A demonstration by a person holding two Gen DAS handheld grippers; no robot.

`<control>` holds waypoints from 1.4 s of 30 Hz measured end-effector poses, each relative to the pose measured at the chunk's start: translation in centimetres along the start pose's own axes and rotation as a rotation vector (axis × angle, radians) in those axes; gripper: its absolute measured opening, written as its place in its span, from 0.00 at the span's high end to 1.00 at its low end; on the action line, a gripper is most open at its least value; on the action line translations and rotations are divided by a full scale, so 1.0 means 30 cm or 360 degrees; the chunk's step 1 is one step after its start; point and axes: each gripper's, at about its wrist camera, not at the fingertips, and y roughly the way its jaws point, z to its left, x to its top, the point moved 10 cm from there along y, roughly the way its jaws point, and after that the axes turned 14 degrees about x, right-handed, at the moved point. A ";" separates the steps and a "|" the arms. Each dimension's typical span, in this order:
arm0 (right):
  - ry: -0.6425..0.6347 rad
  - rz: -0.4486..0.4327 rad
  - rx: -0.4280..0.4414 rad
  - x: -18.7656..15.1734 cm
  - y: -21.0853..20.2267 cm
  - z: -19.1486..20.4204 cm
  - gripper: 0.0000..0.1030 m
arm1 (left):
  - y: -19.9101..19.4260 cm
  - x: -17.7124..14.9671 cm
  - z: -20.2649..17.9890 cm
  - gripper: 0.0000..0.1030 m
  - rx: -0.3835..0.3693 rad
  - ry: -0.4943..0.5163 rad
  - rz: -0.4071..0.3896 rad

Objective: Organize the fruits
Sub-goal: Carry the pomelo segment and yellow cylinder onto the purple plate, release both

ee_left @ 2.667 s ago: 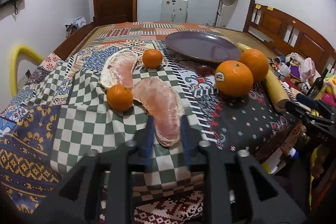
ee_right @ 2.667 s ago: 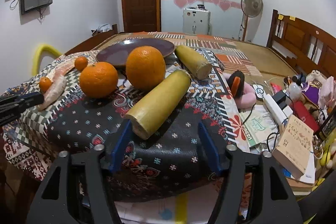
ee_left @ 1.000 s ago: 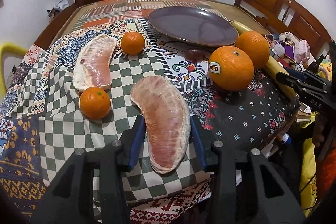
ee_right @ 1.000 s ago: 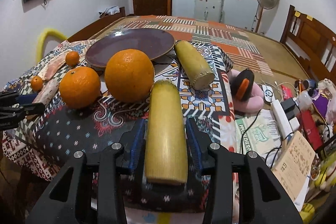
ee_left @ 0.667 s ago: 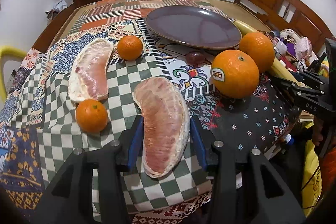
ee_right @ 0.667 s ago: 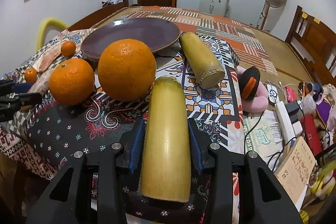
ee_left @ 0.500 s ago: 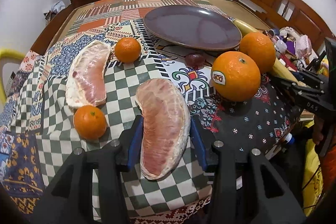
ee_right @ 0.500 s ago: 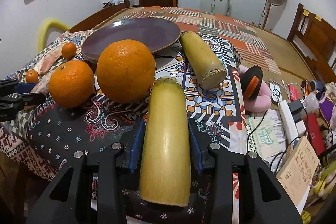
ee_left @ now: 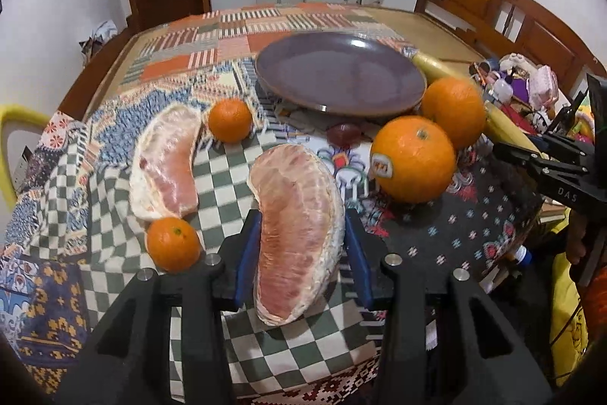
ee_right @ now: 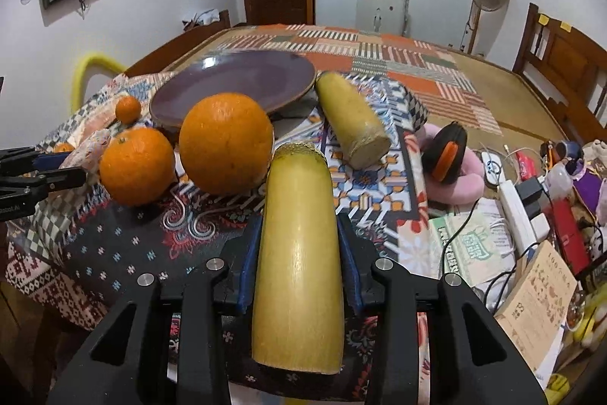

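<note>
My left gripper (ee_left: 301,215) is shut on a peeled pink pomelo segment (ee_left: 299,253), held just above the checked cloth. A second segment (ee_left: 167,162) lies to its left between two small mandarins (ee_left: 230,120) (ee_left: 173,244). Two large oranges (ee_left: 413,158) (ee_left: 453,111) sit right of it, in front of the purple plate (ee_left: 341,74), which has nothing on it. My right gripper (ee_right: 299,222) is shut on a yellow cane piece (ee_right: 299,264) that runs along its fingers. Another cane piece (ee_right: 353,120) rests beside the plate (ee_right: 235,82), behind the oranges (ee_right: 225,143) (ee_right: 136,166).
A small dark red thing (ee_left: 343,133) lies below the plate's rim. Past the table's right edge are a pink cushion (ee_right: 455,173), a power strip (ee_right: 519,211), papers and a book (ee_right: 531,295). A yellow chair back (ee_right: 91,71) stands at the left.
Since the earliest frames both grippers have closed, the left on the pomelo segment and the right on the cane piece, which turned in line with the fingers. Over the last second both views tilted up slightly.
</note>
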 end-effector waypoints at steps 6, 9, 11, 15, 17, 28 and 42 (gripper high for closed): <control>-0.0035 -0.0090 -0.0025 0.062 -0.054 0.008 0.67 | -0.075 0.084 0.015 0.59 0.0010 -0.0033 -0.0124; -0.0048 -0.0139 -0.0025 0.104 -0.076 0.013 0.67 | -0.108 0.134 0.020 0.59 0.0006 -0.0060 -0.0174; -0.0052 -0.0174 -0.0025 0.130 -0.087 0.012 0.67 | -0.123 0.167 0.023 0.59 0.0011 -0.0067 -0.0206; -0.0063 -0.0238 -0.0019 0.191 -0.103 0.012 0.67 | -0.144 0.227 0.030 0.59 0.0025 -0.0072 -0.0270; -0.0074 -0.0266 -0.0021 0.218 -0.110 0.013 0.67 | -0.147 0.254 0.030 0.59 0.0017 -0.0076 -0.0286; -0.0125 -0.0343 -0.0007 0.361 -0.065 0.031 0.67 | -0.092 0.381 0.014 0.59 0.0030 -0.0078 -0.0331; -0.0147 -0.0249 0.0006 0.456 0.133 -0.010 0.67 | 0.098 0.483 0.005 0.59 0.0063 -0.0084 -0.0270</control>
